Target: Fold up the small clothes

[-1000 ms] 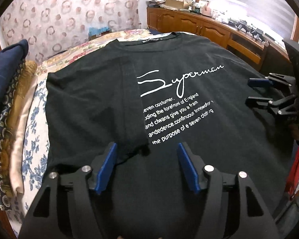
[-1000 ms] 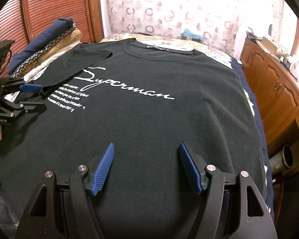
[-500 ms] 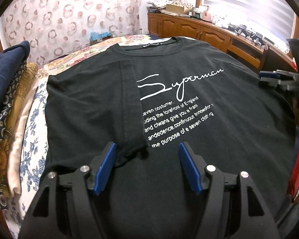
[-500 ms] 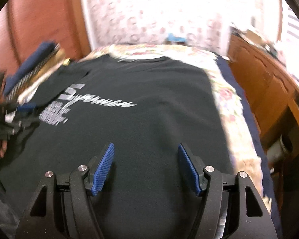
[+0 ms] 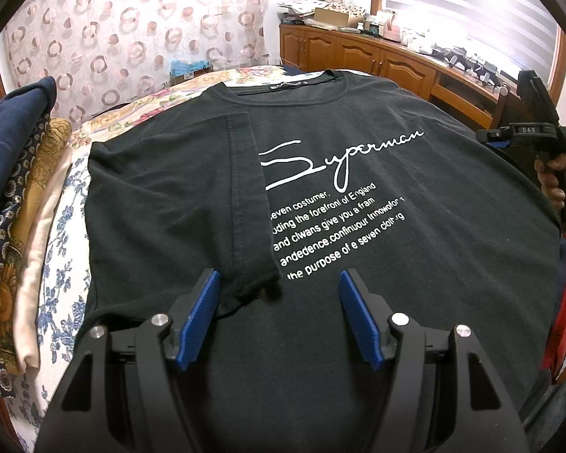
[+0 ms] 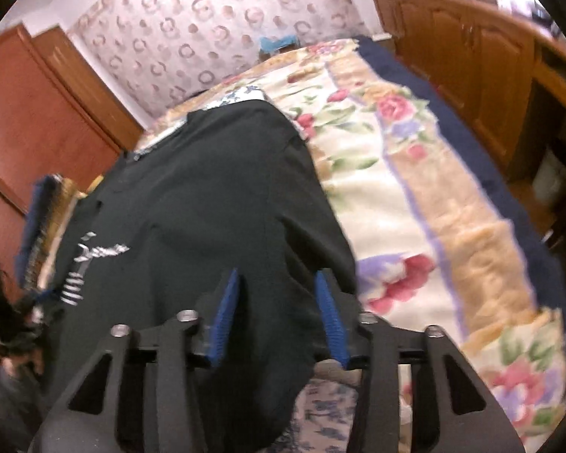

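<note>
A black T-shirt (image 5: 358, 226) lies flat on the floral bedspread (image 6: 415, 173), one sleeve folded inward, printed "Superman" above lines like "the purpose of e seven". The left gripper (image 5: 279, 317) hovers with jaws apart; the right gripper (image 6: 277, 313), at the shirt's bedspread-side edge, has just been closing with cloth between its fingers, but a clamp cannot be told.

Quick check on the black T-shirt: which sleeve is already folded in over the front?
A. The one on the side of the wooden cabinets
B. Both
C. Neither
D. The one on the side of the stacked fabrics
D: in the left wrist view the folded sleeve lies over the black T-shirt beside the print, on the side of the stacked fabrics.
</note>
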Available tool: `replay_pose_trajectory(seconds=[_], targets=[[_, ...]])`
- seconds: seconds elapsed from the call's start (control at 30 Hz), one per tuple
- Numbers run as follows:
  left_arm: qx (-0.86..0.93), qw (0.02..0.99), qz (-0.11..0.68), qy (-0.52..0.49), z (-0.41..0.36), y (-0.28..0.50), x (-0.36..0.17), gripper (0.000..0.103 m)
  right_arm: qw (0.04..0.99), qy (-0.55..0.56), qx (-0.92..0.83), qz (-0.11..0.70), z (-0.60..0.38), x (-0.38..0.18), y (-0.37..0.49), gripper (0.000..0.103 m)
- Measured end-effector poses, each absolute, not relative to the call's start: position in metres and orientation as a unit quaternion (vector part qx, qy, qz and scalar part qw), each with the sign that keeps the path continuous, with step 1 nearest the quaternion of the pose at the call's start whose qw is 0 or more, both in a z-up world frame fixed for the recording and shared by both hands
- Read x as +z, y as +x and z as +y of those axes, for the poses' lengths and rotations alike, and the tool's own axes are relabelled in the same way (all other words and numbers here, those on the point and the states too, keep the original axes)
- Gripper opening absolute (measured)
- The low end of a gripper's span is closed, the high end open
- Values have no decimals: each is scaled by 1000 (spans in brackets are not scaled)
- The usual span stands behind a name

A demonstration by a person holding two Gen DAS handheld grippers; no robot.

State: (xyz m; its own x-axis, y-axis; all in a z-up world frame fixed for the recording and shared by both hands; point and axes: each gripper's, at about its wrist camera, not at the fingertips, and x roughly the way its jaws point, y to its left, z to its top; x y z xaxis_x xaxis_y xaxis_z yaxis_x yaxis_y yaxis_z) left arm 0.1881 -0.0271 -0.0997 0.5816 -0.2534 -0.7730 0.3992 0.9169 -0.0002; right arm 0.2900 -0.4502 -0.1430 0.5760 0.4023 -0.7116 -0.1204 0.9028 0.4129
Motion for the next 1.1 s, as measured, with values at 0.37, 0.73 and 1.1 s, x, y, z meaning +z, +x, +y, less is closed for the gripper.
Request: replay_pose_trajectory(seconds=[0.37, 0.73, 1.1], targets=[[-184, 885, 419, 87, -28, 188, -100, 66, 910, 65, 119, 391, -427, -107, 273, 0], [-184, 885, 419, 87, -29, 188, -100, 66, 912, 55, 130, 384, -418, -91, 279, 10], [-157, 893, 409, 103, -40, 185, -90, 66, 895, 45, 122, 427, -425, -121, 269, 0]])
